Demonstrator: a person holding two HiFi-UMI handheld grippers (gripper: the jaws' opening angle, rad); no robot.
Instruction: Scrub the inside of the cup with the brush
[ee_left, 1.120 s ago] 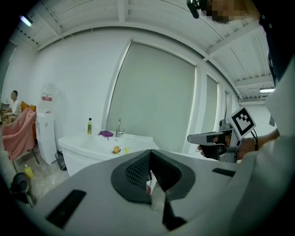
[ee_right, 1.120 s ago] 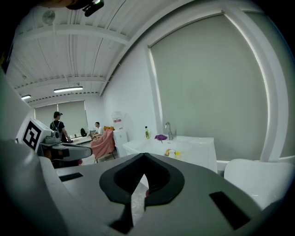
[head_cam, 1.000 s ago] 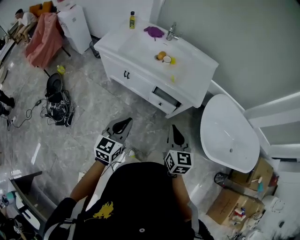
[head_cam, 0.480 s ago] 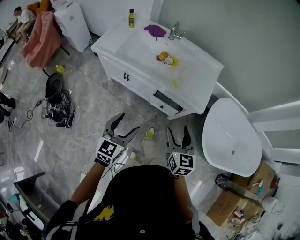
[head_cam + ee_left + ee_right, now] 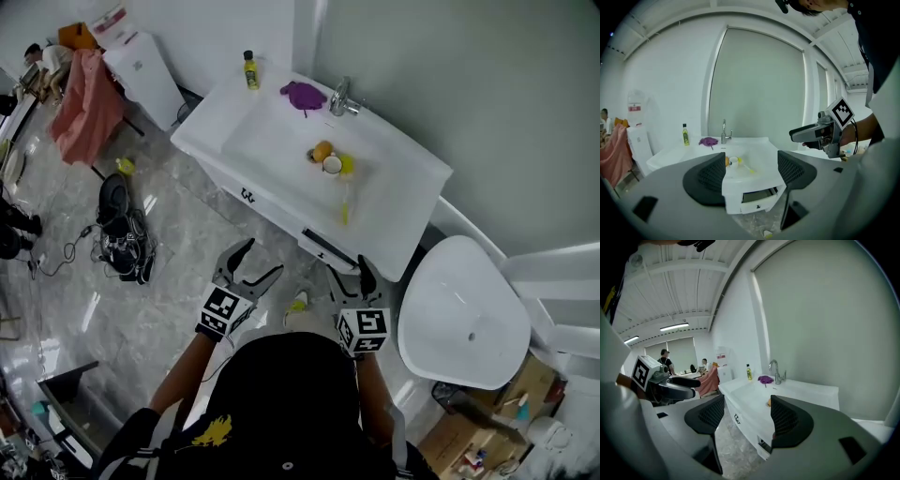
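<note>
Both grippers have come close to the desk (image 5: pixel 412 178), which stood well off a second ago. The left gripper (image 5: pixel 261 258) has just been opening its fingers. Those of the right gripper (image 5: pixel 352 270) sprang wide and then eased in a little. Both pairs are spread with nothing between them, just short of the desk's front edge, above a part-open drawer (image 5: pixel 328 249).

The cup (image 5: pixel 332 165) stands upright, mouth up, in the middle of the desk's basin, touching an orange thing (image 5: pixel 322 151). The brush (image 5: pixel 345 192) lies flat with its yellow head beside the cup and its long axis running toward the front edge. At the desk's back are a tap (image 5: pixel 342 97), a purple cloth (image 5: pixel 304 94) and a bottle (image 5: pixel 250 70). Nothing blocks the cup.
</note>
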